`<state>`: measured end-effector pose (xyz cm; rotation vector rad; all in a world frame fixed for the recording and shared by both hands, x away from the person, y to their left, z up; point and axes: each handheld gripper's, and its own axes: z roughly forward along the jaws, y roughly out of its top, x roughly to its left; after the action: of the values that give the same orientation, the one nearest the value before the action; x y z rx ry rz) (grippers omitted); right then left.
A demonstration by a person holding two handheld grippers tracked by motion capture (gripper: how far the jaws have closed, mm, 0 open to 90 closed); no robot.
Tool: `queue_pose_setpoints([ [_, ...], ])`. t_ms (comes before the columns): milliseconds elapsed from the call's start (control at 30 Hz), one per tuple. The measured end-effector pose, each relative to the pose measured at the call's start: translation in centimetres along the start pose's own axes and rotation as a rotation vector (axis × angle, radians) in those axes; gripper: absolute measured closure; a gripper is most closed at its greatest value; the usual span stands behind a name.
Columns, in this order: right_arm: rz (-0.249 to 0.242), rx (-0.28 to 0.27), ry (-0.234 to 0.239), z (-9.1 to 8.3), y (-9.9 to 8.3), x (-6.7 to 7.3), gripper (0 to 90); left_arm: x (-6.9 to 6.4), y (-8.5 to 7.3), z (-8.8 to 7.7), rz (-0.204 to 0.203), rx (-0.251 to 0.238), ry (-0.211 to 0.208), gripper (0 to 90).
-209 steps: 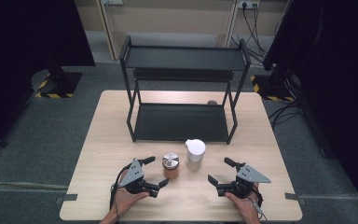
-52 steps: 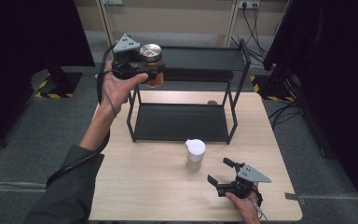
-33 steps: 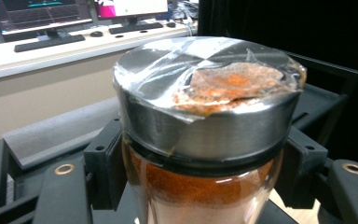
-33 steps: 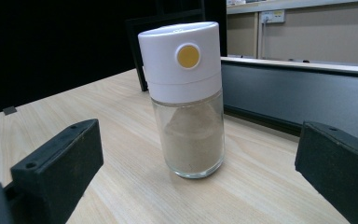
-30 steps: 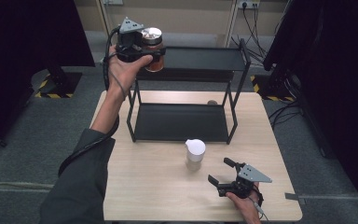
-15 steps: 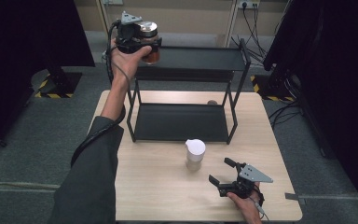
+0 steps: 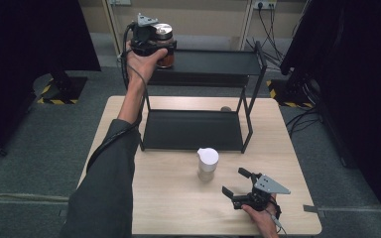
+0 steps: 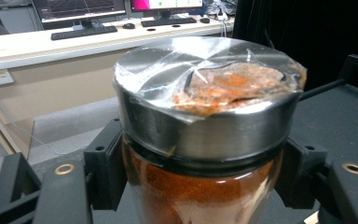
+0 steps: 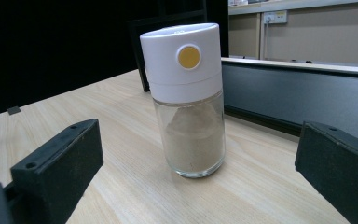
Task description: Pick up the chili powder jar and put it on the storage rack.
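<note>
The left gripper (image 7: 155, 45) squeezes one jar (image 7: 164, 44) of red powder over the top shelf of the one black rack (image 7: 213, 62). The right gripper (image 7: 238, 187) rests on the table (image 7: 168, 198) with its jaws wide and empty. One white-capped shaker (image 7: 208, 163) stands near it, in front of the rack.

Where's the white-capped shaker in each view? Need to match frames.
High view: white-capped shaker stands on the table, lower centre, in front of the black shelf rack.
Left gripper view: not in it; the red spice jar sits between the jaws.
Right gripper view: centre, ahead of the open jaws.
Shared landmark: the black shelf rack.
</note>
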<state>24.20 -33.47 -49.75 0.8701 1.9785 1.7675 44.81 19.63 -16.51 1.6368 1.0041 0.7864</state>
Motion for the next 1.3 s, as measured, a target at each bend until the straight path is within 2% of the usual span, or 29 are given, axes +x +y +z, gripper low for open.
queue_pose_setpoints([
  [567, -0.003, 0.000, 0.005, 0.0, 0.0, 0.0, 1.2, -0.5, -0.4, 1.2, -0.005, 0.001, 0.008, 30.6],
  [700, -0.004, 0.000, 0.006, 0.0, 0.0, 0.0, 1.2, -0.3, -0.7, 1.3, -0.017, 0.001, 0.007, 30.6],
  [1033, -0.003, 0.004, 0.008, 0.1, 0.0, 0.1, 1.2, -0.3, -1.5, 1.4, -0.018, -0.031, 0.005, 30.2],
  [1100, -0.004, 0.003, 0.008, 0.1, 0.0, 0.1, 1.2, -0.3, -1.6, 1.4, -0.019, -0.038, 0.009, 26.8],
  [1133, -0.003, 0.004, 0.008, 0.1, 0.0, 0.1, 1.2, -0.4, -1.7, 1.4, -0.026, -0.039, 0.013, 18.0],
  [1167, -0.003, 0.005, 0.008, 0.1, 0.0, 0.1, 1.2, -0.5, -1.7, 1.4, -0.037, -0.038, 0.019, 14.4],
  [1267, -0.004, 0.006, 0.008, 0.1, 0.0, 0.1, 1.2, -0.6, -1.9, 1.2, -0.049, -0.053, 0.024, 9.7],
  [1300, -0.006, 0.007, 0.009, 0.1, 0.0, 0.1, 1.2, -0.7, -1.9, 1.2, -0.051, -0.052, 0.026, 5.6],
])
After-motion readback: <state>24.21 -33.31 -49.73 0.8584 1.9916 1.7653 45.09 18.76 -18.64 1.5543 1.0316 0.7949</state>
